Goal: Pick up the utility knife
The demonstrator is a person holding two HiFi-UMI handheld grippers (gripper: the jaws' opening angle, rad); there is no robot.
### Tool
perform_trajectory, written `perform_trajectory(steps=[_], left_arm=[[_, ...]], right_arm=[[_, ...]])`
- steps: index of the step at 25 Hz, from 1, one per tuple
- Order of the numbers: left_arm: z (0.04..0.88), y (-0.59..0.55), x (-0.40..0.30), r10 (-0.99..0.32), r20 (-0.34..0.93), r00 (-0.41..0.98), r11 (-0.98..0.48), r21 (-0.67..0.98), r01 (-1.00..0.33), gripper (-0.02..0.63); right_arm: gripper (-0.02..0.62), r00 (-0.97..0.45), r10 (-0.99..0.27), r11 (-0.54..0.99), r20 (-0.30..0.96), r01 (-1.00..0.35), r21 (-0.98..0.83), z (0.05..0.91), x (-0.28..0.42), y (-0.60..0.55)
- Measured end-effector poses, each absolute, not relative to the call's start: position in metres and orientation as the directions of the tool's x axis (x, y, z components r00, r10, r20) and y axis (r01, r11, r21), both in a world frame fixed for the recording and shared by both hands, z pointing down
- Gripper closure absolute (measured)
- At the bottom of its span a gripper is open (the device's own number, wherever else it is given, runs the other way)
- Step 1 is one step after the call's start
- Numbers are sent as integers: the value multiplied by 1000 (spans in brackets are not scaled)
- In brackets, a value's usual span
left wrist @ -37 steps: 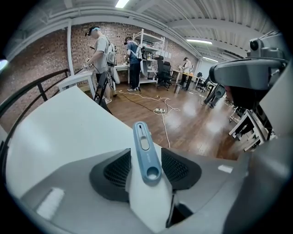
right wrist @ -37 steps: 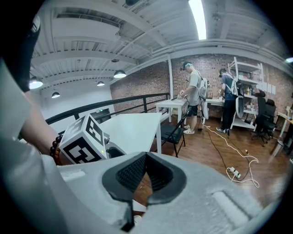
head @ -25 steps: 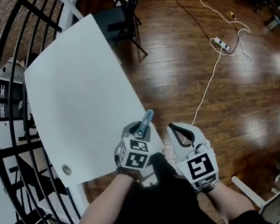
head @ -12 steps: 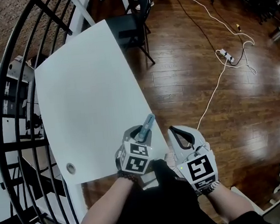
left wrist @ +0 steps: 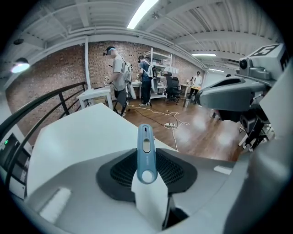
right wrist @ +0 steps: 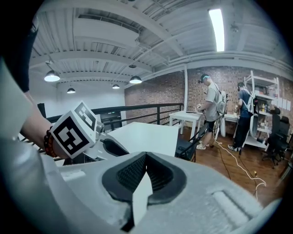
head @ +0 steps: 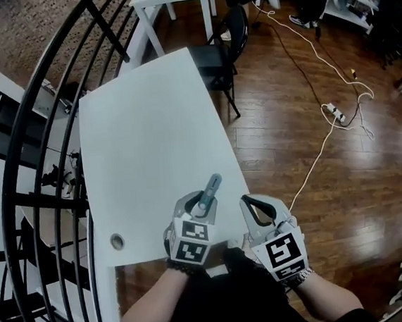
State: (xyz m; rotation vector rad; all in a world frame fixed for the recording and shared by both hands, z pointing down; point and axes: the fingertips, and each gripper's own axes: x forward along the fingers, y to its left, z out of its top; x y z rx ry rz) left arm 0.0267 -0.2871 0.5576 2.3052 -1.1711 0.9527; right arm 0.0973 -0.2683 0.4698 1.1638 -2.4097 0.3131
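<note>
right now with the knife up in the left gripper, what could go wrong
1. The left gripper pinches the knife only at its lower end; most of it sticks out past the jaws, so it may pivot or slip.
2. It hangs near the corner of the table, so a drop could land on the wooden floor.
3. The right gripper, shut and empty, sits close beside and could knock the knife.

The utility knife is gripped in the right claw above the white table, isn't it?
Not quite: the utility knife is gripped in the left claw, not the right, above the white table. The left gripper view shows it between that claw's pads.
</note>
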Motion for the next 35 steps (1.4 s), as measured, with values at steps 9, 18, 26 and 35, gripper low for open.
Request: perform_trajectory(steps=[9, 18, 26, 35], left_arm=[[500, -282, -52, -660, 631, 407, -528, -4, -849, 459], [451, -275, -129, -753, 530, 391, -476, -29, -879, 459], [417, -261, -165, -793, 462, 398, -465, -37, -884, 459], [400, -265, -188, -813, 422, 402, -462, -46, -886, 459]], right_arm=[[603, -580, -676, 659, 454, -752, 20, 443, 23, -259], [603, -602, -691, 678, 400, -732, 70, 411, -43, -253], [603, -610, -704, 679, 363, -729, 92, 388, -78, -240], [603, -613, -720, 672, 325, -732, 109, 372, -100, -246]])
